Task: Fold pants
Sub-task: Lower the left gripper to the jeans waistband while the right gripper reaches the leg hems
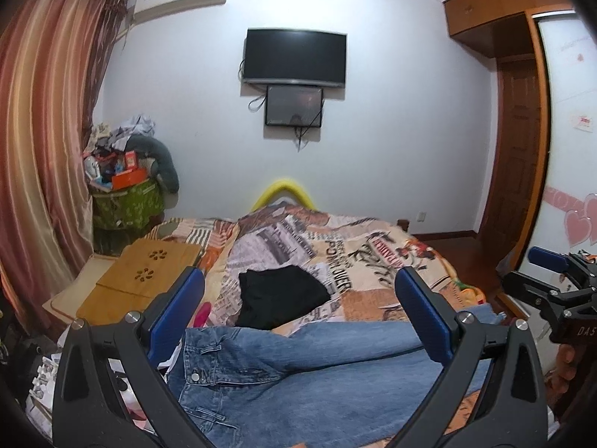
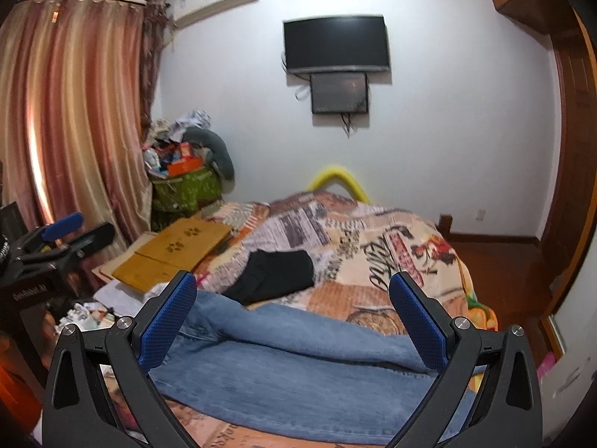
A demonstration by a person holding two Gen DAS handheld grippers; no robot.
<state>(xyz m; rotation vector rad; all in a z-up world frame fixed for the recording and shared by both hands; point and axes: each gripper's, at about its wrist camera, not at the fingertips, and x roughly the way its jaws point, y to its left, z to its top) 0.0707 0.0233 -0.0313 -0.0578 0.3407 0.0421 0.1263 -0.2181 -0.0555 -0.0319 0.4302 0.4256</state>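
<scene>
"POWN OVER" sideways on the printed blanket (image 1: 337, 280); "DAS" on the right gripper (image 1: 576, 330)

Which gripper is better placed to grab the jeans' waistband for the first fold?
Left. The left gripper hangs open over the jeans at the waistband button; the right gripper, also open, faces only the legs.

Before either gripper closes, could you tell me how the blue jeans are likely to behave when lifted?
The blue jeans will probably sag: they already lie in soft folds across the bedspread. Thick denim likely feels fairly heavy. The woven surface should grip the textured pads rather than slip.
</scene>
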